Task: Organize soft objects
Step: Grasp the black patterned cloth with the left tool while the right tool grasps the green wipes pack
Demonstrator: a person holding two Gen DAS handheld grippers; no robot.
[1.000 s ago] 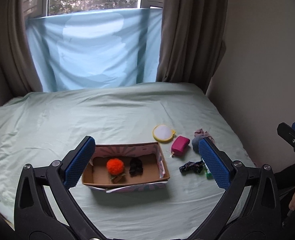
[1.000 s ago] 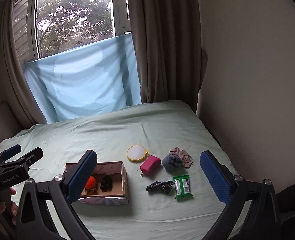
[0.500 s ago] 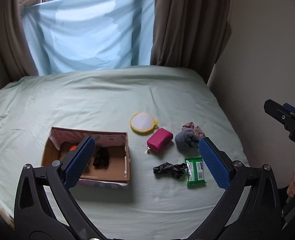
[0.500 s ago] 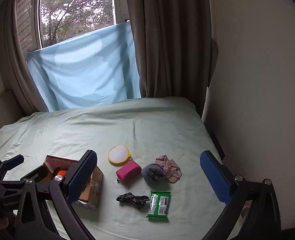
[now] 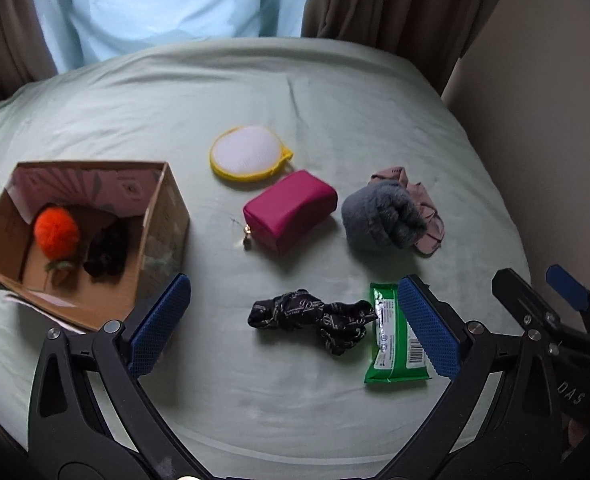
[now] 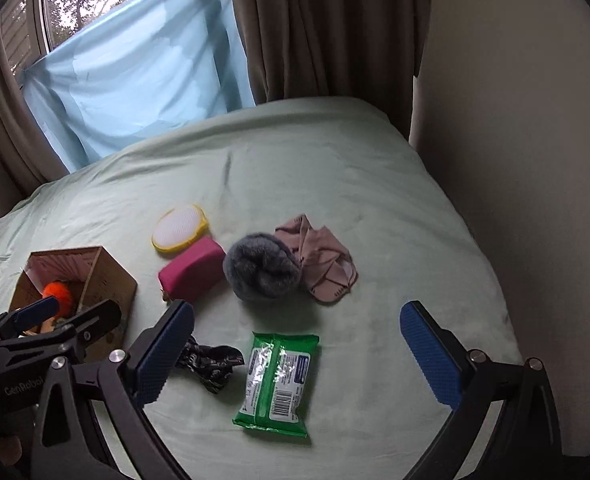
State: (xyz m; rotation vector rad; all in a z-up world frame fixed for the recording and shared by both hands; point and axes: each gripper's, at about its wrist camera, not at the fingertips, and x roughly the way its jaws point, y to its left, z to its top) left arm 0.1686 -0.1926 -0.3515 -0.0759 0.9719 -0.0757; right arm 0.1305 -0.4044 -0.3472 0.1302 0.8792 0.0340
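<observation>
A cardboard box (image 5: pixel 157 216) (image 6: pixel 111 276) on the bed holds an orange pompom (image 5: pixel 57 232) and a dark soft item (image 5: pixel 109 252). Loose on the sheet lie a yellow-rimmed round pad (image 5: pixel 249 156) (image 6: pixel 179 228), a magenta pouch (image 5: pixel 291 210) (image 6: pixel 193 270), a grey fuzzy bundle (image 5: pixel 379 220) (image 6: pixel 261 266), a pink cloth (image 5: pixel 425 212) (image 6: pixel 323 264), a black patterned scrunchie (image 5: pixel 311 318) (image 6: pixel 211 362) and a green wipes pack (image 5: pixel 391 344) (image 6: pixel 279 380). My left gripper (image 5: pixel 293 324) hangs open over the scrunchie. My right gripper (image 6: pixel 295 354) hangs open above the wipes pack. Both are empty.
The pale green bed (image 6: pixel 315 160) ends at a wall (image 6: pixel 535 160) on the right. Brown curtains (image 6: pixel 327 28) and a blue sheet (image 6: pixel 143 68) over the window stand behind. The right gripper shows at the lower right in the left wrist view (image 5: pixel 551 312).
Both grippers have moved forward and down toward the loose items, which now look much larger. The left one swung from over the box to over the scrunchie. Both stay open.
</observation>
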